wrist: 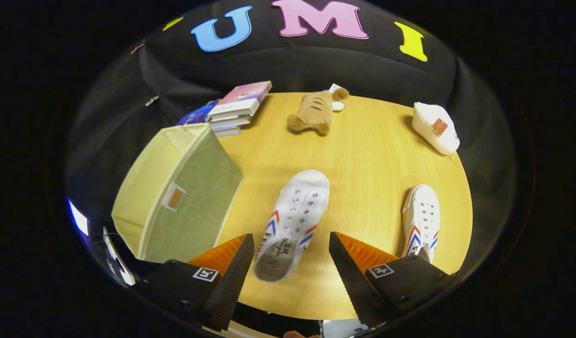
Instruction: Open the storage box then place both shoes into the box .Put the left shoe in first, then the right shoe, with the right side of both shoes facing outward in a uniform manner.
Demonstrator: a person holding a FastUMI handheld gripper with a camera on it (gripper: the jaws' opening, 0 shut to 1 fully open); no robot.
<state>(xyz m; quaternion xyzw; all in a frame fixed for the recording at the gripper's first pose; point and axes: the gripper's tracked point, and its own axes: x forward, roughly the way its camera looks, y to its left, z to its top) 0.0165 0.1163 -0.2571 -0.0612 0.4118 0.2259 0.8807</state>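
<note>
Already the gripper (288, 263) hangs with jaws wide, heel of one shoe (292, 220) between them, apparently lined up for a grasp; the second shoe (421, 220) sits right, the open storage box (175, 192) left.

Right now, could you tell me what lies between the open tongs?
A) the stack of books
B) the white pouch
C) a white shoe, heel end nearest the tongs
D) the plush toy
C: the white shoe lies heel-first in the gap between the open tongs, untouched, while the plush toy, books and white pouch sit far beyond on the table.
</note>
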